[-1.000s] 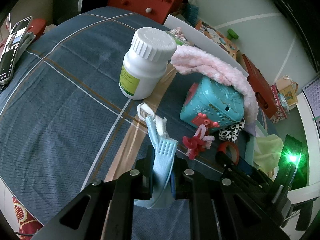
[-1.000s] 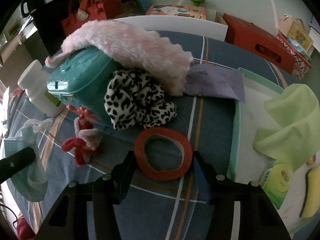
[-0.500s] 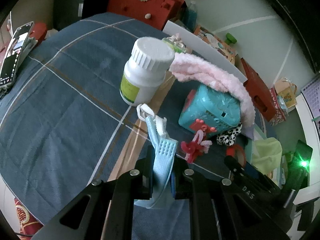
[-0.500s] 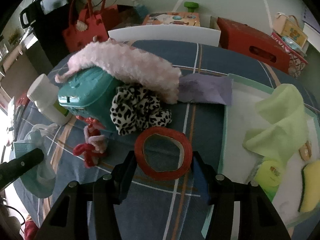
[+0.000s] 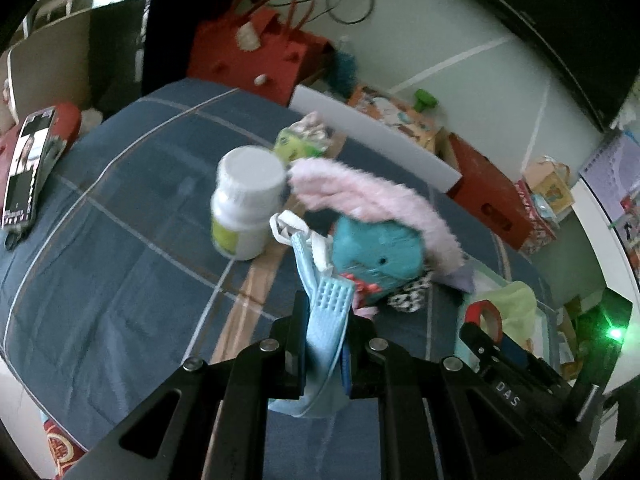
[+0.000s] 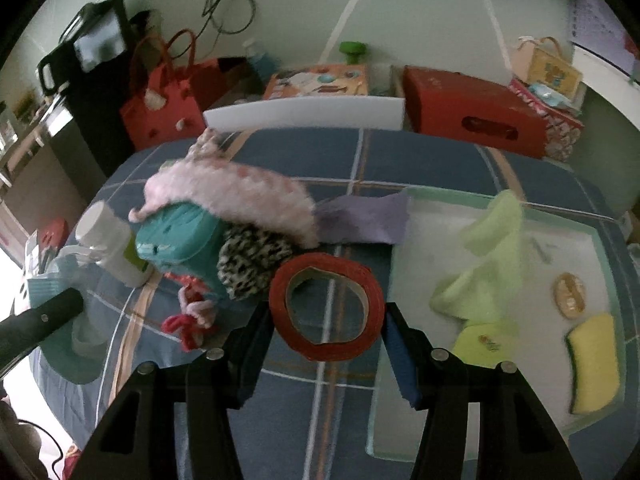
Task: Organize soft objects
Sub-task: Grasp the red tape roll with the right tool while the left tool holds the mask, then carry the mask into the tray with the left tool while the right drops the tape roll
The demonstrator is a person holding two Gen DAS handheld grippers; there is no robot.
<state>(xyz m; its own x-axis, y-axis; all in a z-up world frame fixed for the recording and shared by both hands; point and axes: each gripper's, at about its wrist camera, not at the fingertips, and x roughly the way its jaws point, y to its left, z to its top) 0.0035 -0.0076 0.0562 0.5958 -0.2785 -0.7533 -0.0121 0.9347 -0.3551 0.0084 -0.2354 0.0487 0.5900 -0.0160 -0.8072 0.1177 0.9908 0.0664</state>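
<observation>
Jaws of the left gripper point(image 5: 325, 328) pinch a pleated light-blue face mask point(image 5: 323, 320); the right gripper point(image 6: 326, 326) clamps a red tape roll point(image 6: 326, 305), a white-lidded tablet bottle point(image 6: 110, 243) at its ten o'clock.

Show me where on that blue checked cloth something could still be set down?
Bare cloth lies between the phone and the white bottle, and a strip behind the tray. It is crowded around the teal case, pink fur and leopard scrunchie.
</observation>
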